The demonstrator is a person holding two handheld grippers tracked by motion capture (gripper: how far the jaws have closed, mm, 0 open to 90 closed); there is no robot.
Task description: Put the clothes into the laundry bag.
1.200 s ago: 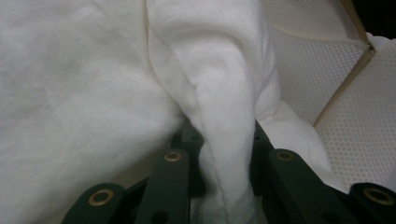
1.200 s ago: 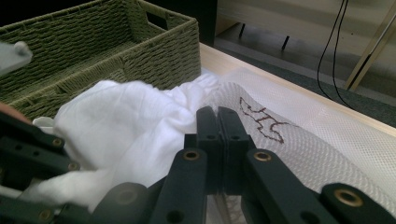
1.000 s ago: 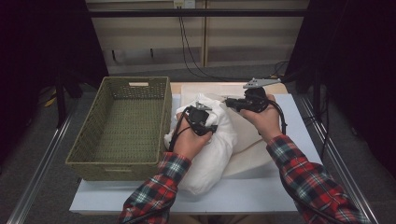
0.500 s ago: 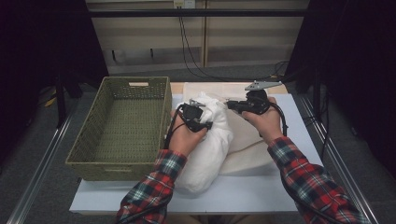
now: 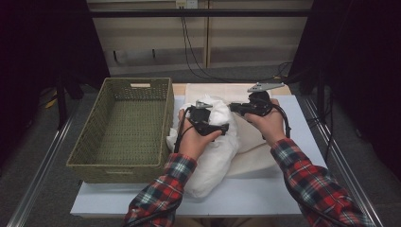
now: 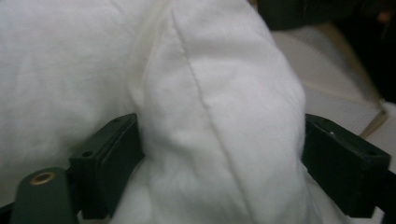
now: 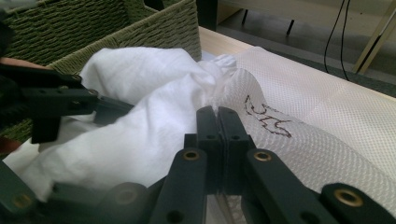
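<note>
High view. A white worktop (image 5: 293, 189) carried three items. At its left stood a green woven basket (image 5: 124, 127), rectangular, open at the top, with nothing visible inside. Just beside the basket's right wall lay a bunched white cloth (image 5: 215, 156), reaching from mid-worktop toward the near edge. Beneath and to the right of it lay a flat cream mesh bag (image 5: 250, 142), its far end near the back edge of the worktop. Two forearms in red plaid sleeves (image 5: 312, 184) entered from below. The left gripper (image 5: 208, 124) rested on top of the white cloth; the right gripper (image 5: 243, 108) sat at the cloth's far right side, over the mesh bag, grey three-cornered plate uppermost.

Left gripper view. The jaws stood wide apart, having just been opening, with a thick fold of the white cloth (image 6: 215, 116) bulging between them. The fabric filled the gap from one jaw to the other, but a firm pinch was not evident. The cream mesh bag (image 6: 336, 79) showed behind, at upper right.

Right gripper view. The jaws were pressed together, and a gathered point of fabric (image 7: 219, 81) rose just at their tips, where the white cloth (image 7: 140, 126) met the mesh bag (image 7: 327, 121); which of the two was pinched could not be told. The bag bore a dark stitched mark (image 7: 266, 119). The left gripper (image 7: 70, 105) lay on the cloth at left, the basket (image 7: 107, 28) behind it.
</note>
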